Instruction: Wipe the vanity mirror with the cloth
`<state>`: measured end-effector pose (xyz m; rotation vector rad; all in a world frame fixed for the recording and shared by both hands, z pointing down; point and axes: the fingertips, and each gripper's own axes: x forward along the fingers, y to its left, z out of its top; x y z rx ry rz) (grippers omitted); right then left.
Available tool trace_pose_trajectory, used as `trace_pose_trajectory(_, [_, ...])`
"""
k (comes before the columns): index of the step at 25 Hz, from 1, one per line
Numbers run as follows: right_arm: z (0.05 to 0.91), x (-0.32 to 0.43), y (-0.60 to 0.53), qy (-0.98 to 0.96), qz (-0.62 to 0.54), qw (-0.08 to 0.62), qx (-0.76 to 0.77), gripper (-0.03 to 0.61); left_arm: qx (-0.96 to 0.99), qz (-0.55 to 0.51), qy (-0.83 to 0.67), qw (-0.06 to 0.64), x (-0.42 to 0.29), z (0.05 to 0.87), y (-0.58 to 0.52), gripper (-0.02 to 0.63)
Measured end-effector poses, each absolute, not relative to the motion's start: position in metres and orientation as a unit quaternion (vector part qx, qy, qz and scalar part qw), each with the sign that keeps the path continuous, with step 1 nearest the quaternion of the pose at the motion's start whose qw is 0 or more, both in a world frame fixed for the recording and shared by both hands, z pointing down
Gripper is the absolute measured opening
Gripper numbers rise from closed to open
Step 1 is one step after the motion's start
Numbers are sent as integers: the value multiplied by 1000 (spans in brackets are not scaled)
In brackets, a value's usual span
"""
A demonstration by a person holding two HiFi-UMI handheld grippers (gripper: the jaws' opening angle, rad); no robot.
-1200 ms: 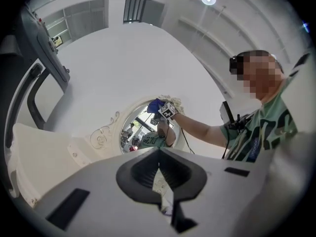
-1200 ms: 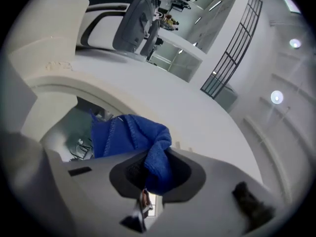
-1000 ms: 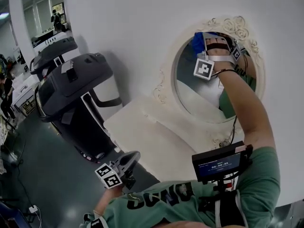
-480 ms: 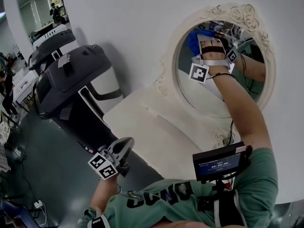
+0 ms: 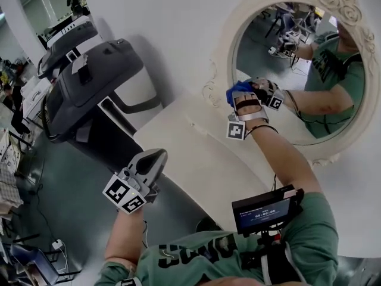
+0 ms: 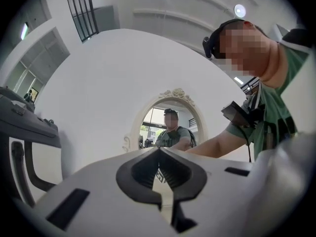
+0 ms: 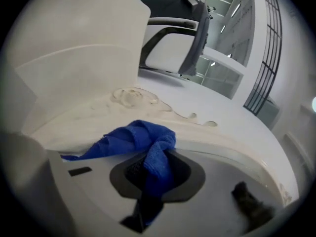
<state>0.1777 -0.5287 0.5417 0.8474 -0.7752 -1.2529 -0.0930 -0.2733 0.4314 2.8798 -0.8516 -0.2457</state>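
The right gripper [image 7: 157, 158] clamps the blue cloth [image 7: 136, 138], bunched just ahead at the vanity mirror's [image 5: 280, 64] rim. The left gripper's [image 6: 159, 153] jaws meet, empty

Head view: from above the person, facing steeply down over both arms; vanity mirror [image 5: 297, 70] near, at upper right.
Left gripper view: low behind the left gripper [image 5: 156, 158], facing up and across to the mirror, well apart from it.
Right gripper view: rides the right gripper [image 5: 237, 95], very near the mirror's frame [image 7: 128, 98].
Shared: mirror in all three; the person's right arm [image 5: 280, 159] in head and left gripper views.
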Motion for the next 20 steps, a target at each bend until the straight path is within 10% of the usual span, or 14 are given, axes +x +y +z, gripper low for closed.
trace_pose_trajectory(12, [554,143,-509,-524,-503,561,397,46,961,-86,-255,63,-79,434,-257,11])
trace_pose_trajectory(20, [289,175,-472,-291,-619,568,457,46,965,-131,-229,7,-74,366,-243,11])
